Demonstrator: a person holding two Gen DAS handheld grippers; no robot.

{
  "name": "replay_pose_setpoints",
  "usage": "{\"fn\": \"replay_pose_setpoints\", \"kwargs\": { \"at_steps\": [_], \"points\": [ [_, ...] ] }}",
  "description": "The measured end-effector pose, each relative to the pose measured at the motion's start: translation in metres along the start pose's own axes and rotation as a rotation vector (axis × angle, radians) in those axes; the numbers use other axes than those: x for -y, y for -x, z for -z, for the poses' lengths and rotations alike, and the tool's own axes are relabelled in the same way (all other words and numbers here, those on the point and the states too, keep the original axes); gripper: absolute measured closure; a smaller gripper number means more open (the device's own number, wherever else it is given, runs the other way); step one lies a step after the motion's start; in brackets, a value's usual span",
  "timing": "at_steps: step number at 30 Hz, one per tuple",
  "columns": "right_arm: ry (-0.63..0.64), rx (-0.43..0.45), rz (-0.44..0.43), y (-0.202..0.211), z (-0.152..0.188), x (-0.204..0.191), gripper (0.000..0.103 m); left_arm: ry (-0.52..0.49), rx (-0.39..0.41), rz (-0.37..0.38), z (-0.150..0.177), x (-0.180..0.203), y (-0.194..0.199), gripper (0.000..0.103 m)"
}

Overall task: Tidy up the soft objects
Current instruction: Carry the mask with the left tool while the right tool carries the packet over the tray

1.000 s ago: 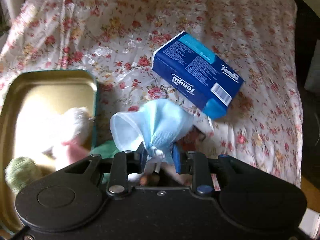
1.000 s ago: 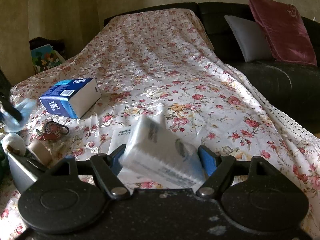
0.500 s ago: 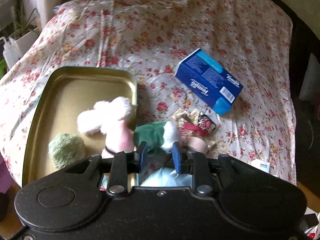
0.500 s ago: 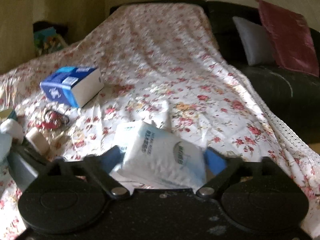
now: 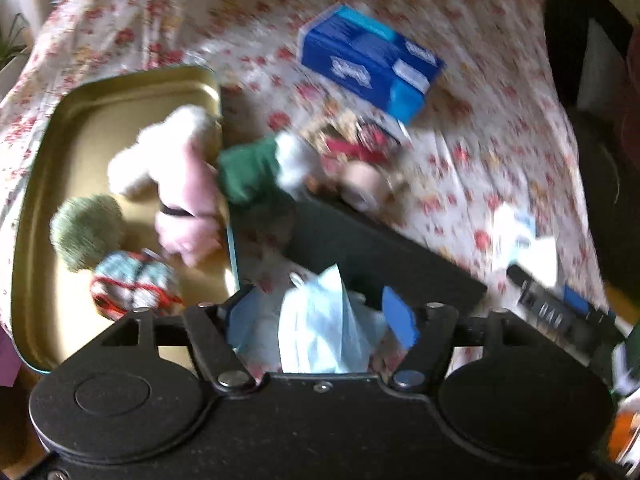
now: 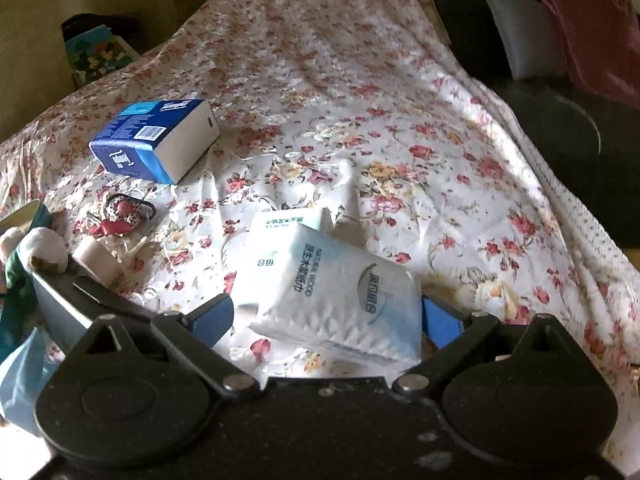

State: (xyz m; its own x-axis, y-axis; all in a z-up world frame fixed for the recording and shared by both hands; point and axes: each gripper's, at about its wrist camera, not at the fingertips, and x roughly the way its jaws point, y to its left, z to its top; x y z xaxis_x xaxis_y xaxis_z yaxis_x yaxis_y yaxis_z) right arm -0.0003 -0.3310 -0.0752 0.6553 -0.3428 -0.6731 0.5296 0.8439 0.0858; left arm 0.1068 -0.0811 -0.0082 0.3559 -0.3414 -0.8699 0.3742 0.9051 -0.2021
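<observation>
Since the earlier frame the left gripper (image 5: 322, 314) has swung from over the floral sheet to the near edge beside the tin, and its jaws have just been opening, with the pale blue face mask (image 5: 320, 320) now lying loose between them, pads apart from it, released. Right gripper (image 6: 326, 316) barely shifted; its jaws have just been opening too and stand wide, the white plastic-wrapped tissue pack (image 6: 332, 292) resting on the floral bedsheet (image 6: 360, 100) between the blue pads, left pad clearly off it, right pad just beside it; contact there cannot be told. Gold rectangular metal tin (image 5: 100, 100) sits left in the left wrist view, holding a white-and-pink plush toy (image 5: 176, 168), a green fuzzy ball (image 5: 86, 230) and a checked fabric bundle tied with red cord (image 5: 134, 284). Green-and-white soft toy (image 5: 256, 168) hangs over the tin's right rim. Blue rectangular tissue box (image 6: 154, 140) lies on the sheet farther back, with a red patterned hair tie (image 6: 122, 212) near it. Left view is motion-blurred. Dark sofa with a maroon cushion (image 6: 588, 28) at far right.
</observation>
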Motion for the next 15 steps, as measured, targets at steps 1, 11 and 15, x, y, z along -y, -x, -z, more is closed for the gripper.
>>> {"fn": "replay_pose_setpoints", "kwargs": {
  "at_steps": [1, 11, 15],
  "points": [
    [-0.014, -0.007, -0.005, 0.001, -0.002, 0.001, 0.004, -0.018, -0.010, -0.012, 0.003, 0.005, -0.005, 0.038],
    [-0.097, -0.055, -0.051, 0.001, -0.020, 0.012, 0.004, -0.024, -0.094, -0.022, 0.005, 0.013, -0.039, 0.038],
    [-0.146, -0.101, -0.074, -0.006, -0.023, 0.018, 0.004, -0.049, -0.115, -0.035, 0.006, 0.017, -0.048, 0.038]
  ]
}}
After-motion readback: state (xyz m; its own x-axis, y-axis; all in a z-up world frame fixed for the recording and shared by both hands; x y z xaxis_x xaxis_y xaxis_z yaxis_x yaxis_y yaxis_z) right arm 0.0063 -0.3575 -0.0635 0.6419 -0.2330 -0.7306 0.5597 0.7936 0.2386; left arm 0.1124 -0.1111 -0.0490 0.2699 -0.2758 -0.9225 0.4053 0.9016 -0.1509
